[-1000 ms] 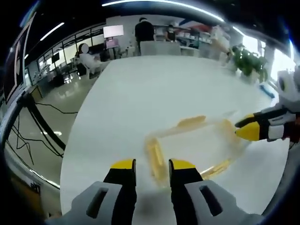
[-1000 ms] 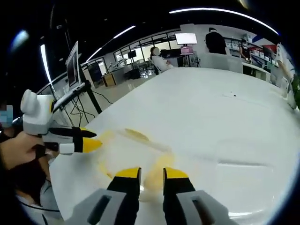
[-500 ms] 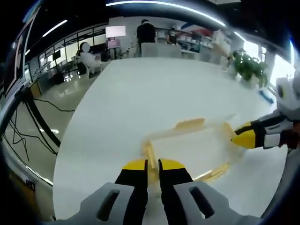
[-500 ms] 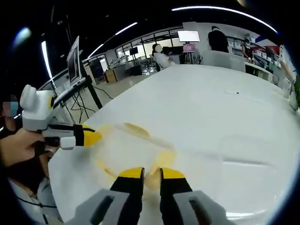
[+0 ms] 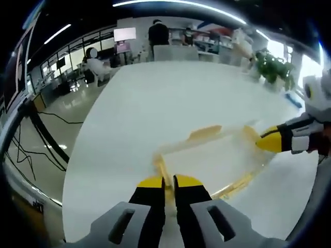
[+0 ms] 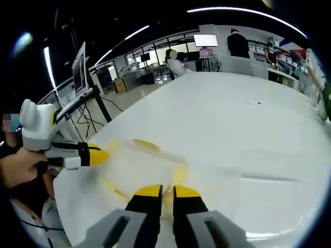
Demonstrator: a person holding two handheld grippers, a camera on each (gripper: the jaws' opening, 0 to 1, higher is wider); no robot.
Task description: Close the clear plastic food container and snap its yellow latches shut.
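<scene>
container (image 5: pixel 217 157), one, clear, between two nearly closed grippers on white table (image 5: pixel 170 98).

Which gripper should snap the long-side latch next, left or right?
Hard to call: both grippers, left and right, sit at end latches of the container. The long-side latch looks slightly nearer the left.

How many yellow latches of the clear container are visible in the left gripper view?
4: far side, left end by the left gripper, right end by the right gripper, near side. All blurred.
</scene>
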